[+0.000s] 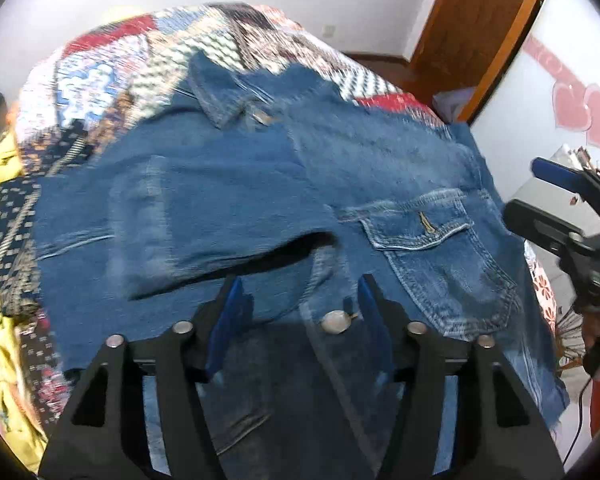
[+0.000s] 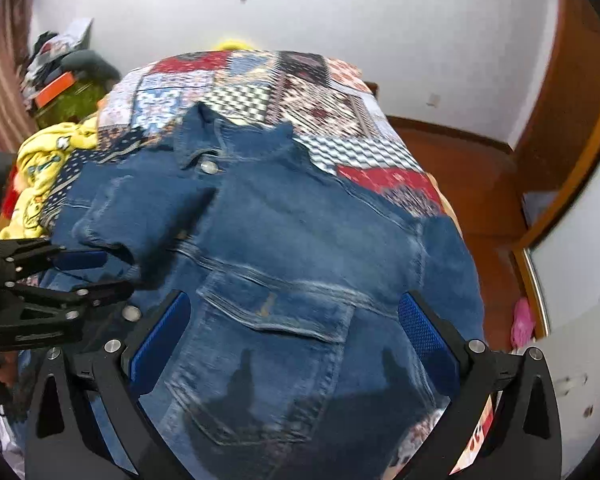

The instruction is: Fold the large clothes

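Note:
A blue denim jacket (image 1: 260, 200) lies spread on a patchwork quilt (image 1: 112, 64), collar at the far end, chest pocket (image 1: 432, 232) at the right. My left gripper (image 1: 300, 296) is open just above the jacket's front edge, near a metal button (image 1: 335, 322). In the right wrist view the jacket (image 2: 300, 232) fills the middle and my right gripper (image 2: 294, 312) is wide open over the pocket (image 2: 276, 332). The left gripper (image 2: 88, 276) shows there at the left edge, the right gripper (image 1: 556, 200) at the right of the left wrist view.
Yellow clothing (image 2: 48, 168) lies on the bed's left side. A green bin with clutter (image 2: 68, 96) stands by the far-left wall. A wooden door frame (image 2: 572, 128) and wooden floor (image 2: 460, 168) are to the right. A white wall is behind the bed.

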Demonstrator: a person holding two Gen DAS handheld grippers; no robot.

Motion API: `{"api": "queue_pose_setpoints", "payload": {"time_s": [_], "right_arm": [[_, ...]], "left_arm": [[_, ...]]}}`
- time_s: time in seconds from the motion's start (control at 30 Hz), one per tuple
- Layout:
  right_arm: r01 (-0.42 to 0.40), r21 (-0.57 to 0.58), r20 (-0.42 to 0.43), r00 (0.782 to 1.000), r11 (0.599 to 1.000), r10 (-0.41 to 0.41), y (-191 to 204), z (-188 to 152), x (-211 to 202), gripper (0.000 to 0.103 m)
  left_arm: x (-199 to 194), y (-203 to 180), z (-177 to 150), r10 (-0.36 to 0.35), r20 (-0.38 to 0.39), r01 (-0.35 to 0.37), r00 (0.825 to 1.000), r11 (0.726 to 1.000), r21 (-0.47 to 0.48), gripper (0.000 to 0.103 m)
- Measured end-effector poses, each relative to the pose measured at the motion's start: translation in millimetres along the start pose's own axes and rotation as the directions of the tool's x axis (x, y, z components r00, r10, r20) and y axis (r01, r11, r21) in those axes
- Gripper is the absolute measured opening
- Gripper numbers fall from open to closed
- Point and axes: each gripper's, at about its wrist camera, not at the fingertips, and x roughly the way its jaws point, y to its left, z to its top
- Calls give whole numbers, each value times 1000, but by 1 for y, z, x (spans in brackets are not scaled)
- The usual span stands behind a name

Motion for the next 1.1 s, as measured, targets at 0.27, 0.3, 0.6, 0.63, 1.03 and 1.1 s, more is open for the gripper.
{"api": "queue_pose_setpoints", "payload": {"time_s": [0.27, 0.3, 0.6, 0.63, 1.03, 1.1], "right_arm": [[-50, -173, 23, 998, 984, 55, 70, 26, 8, 103], [-61, -200, 14, 998, 978, 65, 81, 29, 13, 103], [-115, -449, -90, 992, 886, 83, 171, 34, 70, 103], [-116, -467, -101, 992, 877, 77, 177, 34, 77, 103], [-171, -502, -162, 981, 848, 102, 203, 37, 114, 75], [-221, -487, -192, 971, 845, 143, 202, 37, 113, 55]], "left_arm": [[-68, 83, -12, 204, 140, -190, 969, 976, -110, 86], [-73, 96, -16, 239, 142, -221, 961, 967, -127, 86], [-76, 168, -54, 322, 71, -296, 944, 921, -252, 86], [-75, 173, -59, 324, 63, -297, 944, 917, -264, 86], [-52, 199, -84, 280, -9, -267, 960, 905, -332, 86], [-51, 197, -84, 276, -10, -263, 961, 904, -337, 86]]}}
